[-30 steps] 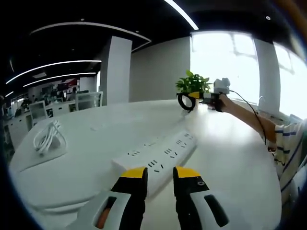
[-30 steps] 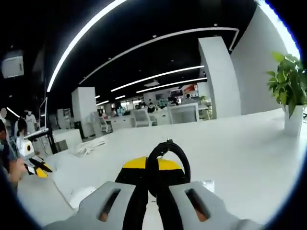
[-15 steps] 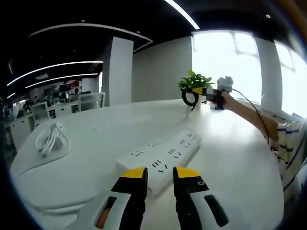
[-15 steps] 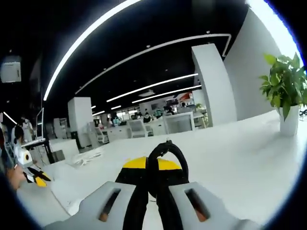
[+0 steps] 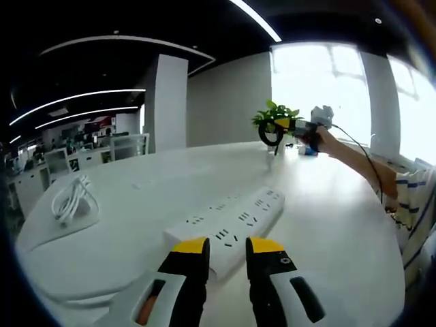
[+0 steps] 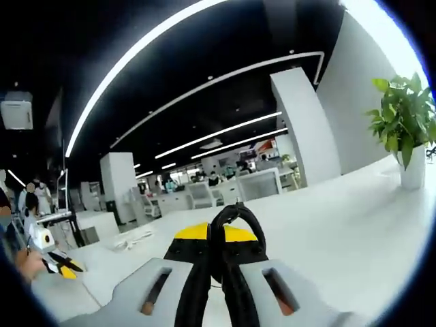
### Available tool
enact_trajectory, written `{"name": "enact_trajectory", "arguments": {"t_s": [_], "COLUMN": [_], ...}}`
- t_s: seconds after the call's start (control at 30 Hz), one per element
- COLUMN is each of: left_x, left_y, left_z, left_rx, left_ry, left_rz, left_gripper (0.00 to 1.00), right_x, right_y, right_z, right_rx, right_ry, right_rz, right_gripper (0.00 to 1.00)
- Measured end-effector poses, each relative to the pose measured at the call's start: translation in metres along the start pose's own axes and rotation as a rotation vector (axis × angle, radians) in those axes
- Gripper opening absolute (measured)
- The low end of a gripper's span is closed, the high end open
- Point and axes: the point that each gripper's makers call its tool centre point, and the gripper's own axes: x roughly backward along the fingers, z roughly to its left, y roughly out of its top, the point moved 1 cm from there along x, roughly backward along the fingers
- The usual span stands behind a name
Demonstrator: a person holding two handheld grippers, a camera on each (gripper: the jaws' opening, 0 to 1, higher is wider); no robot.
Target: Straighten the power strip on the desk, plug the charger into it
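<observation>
A long white power strip lies at an angle on the white desk, its near end just beyond my left gripper. That gripper is open, its yellow-tipped jaws apart with nothing between them. My right gripper is shut on a loop of the charger's black cable, held up above the desk. In the left gripper view the right gripper shows far back with that cable loop hanging from it, at the end of a person's outstretched arm. The charger body is hidden.
A potted green plant stands on the desk near the right gripper, also seen as the plant. A coil of white cable lies at the desk's left side. The left gripper shows at the far left. Office desks and a pillar stand behind.
The right gripper has lifted a little with the cable loop, and its view has tilted upward. The left gripper and the power strip have hardly shifted.
</observation>
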Motion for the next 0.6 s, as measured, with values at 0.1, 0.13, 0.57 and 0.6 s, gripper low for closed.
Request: {"name": "enact_trajectory", "arguments": {"t_s": [0.1, 0.13, 0.57, 0.6], "left_x": [0.000, 0.000, 0.000, -0.001], "left_y": [0.001, 0.001, 0.007, 0.007], "left_z": [0.001, 0.001, -0.002, -0.003], "left_rx": [0.003, 0.003, -0.012, -0.013], "left_ry": [-0.001, 0.000, -0.003, -0.006], "left_rz": [-0.004, -0.005, -0.037, -0.037], "left_gripper": [0.22, 0.22, 0.22, 0.22], "right_x": [0.000, -0.001, 0.002, 0.002], "right_y": [-0.002, -0.002, -0.003, -0.003], "right_z": [0.009, 0.011, 0.057, 0.062], "right_rx": [-0.009, -0.014, 0.002, 0.003], "right_ry": [0.015, 0.020, 0.082, 0.087], "right_rz": [-0.008, -0.010, 0.001, 0.002], "right_gripper": [0.02, 0.02, 0.02, 0.02]}}
